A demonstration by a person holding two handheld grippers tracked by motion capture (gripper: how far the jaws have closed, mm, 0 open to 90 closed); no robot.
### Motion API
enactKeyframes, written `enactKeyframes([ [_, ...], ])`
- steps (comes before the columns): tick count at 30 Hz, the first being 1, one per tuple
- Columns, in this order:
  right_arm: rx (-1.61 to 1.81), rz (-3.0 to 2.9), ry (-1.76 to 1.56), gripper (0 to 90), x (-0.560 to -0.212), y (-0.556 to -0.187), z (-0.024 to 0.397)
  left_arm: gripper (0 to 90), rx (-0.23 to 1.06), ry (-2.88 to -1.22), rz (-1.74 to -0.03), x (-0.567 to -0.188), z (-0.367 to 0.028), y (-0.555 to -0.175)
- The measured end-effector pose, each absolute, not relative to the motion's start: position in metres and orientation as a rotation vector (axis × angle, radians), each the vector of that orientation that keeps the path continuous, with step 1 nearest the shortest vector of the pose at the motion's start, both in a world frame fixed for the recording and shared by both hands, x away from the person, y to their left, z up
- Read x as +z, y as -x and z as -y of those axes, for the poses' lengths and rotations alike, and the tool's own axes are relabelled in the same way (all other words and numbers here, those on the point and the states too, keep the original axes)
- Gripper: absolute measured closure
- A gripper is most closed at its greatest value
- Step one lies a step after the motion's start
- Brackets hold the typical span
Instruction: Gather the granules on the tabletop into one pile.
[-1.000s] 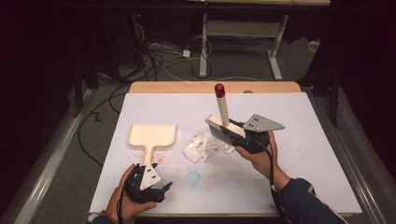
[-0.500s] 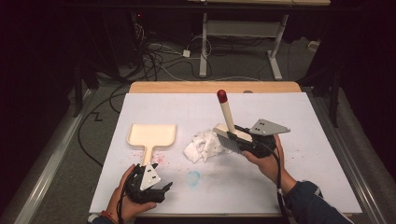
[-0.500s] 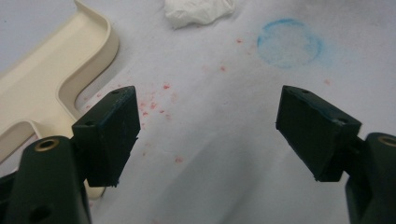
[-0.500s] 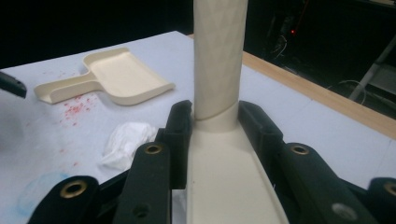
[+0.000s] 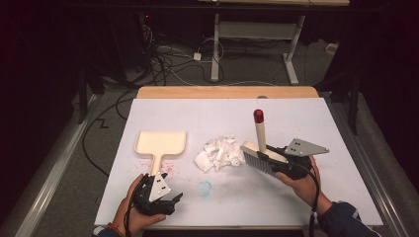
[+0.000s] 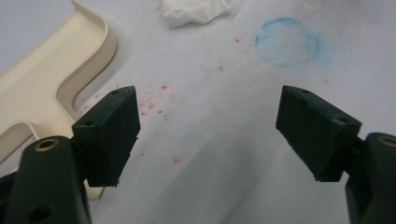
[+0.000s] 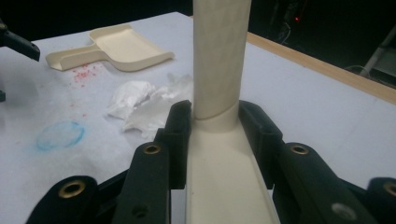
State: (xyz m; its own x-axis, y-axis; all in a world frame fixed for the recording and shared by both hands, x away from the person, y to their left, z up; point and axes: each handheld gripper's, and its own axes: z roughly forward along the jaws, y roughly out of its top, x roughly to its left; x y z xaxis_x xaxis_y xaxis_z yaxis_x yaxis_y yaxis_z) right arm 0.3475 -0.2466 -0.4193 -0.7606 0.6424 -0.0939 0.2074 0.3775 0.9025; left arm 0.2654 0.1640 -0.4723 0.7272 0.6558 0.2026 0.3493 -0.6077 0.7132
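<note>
The brush (image 5: pixel 260 153) is clamped at the base of its handle by the right hand-held gripper (image 5: pixel 276 163), and it has been carried from above the crumpled paper (image 5: pixel 220 153) to that heap's right side, bristles lowered close to the worktop (image 5: pixel 316 123). From there, a sweep towards the dustpan (image 5: pixel 160 145) on the left is judged to be the next stroke. The left hand-held gripper (image 5: pixel 165 200) is held with jaws wide and empty just beside the dustpan's handle, which is not yet gripped. No brand, label or writing is readable; 1 blue ring stain (image 5: pixel 204 187) and red specks are seen.
</note>
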Motion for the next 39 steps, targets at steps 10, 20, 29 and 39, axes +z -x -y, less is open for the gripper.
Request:
enactKeyframes([
  [10,1.214,-2.334,-0.809,67.6,-0.422,-0.341,0.266,20.9,0.597,-2.269,-0.748,-0.472,-0.163,-0.266],
  [20,1.191,-2.366,-0.802,67.9,-0.41,-0.342,0.267,20.8,0.579,-2.278,-0.752,-0.473,-0.162,-0.267],
  [29,1.392,-2.192,-0.74,67.9,-0.381,-0.335,0.259,20.9,0.581,-2.28,-0.754,-0.473,-0.162,-0.267],
  [39,1.508,-2.362,-0.574,67.9,-0.395,-0.333,0.164,20.8,0.608,-2.246,-0.769,-0.469,-0.168,-0.268],
])
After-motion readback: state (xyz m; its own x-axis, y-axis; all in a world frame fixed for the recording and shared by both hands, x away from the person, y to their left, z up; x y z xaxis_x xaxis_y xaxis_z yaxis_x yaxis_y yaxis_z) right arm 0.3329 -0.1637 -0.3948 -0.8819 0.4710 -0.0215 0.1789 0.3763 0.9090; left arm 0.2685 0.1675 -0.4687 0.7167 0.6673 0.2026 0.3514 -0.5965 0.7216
